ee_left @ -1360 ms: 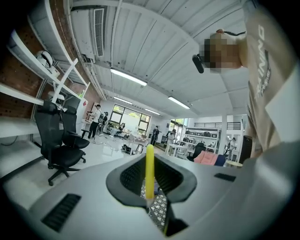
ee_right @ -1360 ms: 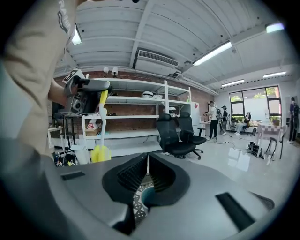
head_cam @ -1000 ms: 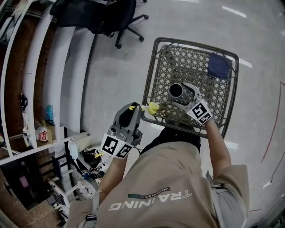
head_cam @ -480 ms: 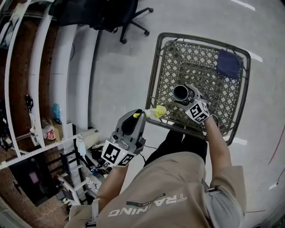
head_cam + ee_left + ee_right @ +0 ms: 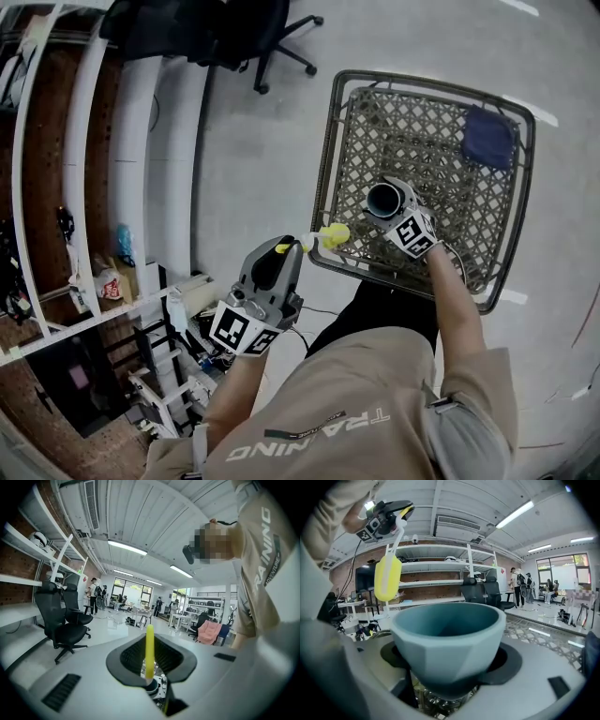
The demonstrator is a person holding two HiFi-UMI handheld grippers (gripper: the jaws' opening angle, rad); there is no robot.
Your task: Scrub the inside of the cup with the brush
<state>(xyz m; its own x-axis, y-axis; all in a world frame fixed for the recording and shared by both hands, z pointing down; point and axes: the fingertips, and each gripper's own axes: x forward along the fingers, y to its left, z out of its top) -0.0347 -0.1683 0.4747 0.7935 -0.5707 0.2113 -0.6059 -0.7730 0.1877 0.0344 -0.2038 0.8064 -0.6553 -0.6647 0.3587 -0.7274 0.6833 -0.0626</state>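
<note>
Since a second earlier the cup (image 5: 383,200) had tipped its mouth slightly further upward.

Head view: the right gripper (image 5: 392,204) clamped the teal cup above the lattice table (image 5: 330,159), near its front edge. The left gripper (image 5: 284,247) gripped the brush (image 5: 333,234), its yellow head over that edge.

Left gripper view: jaws were closed on the yellow handle (image 5: 149,646).

Right gripper view: the cup was faceted, matte teal and darker inside. The brush head hung beside its rim, apart.
</note>
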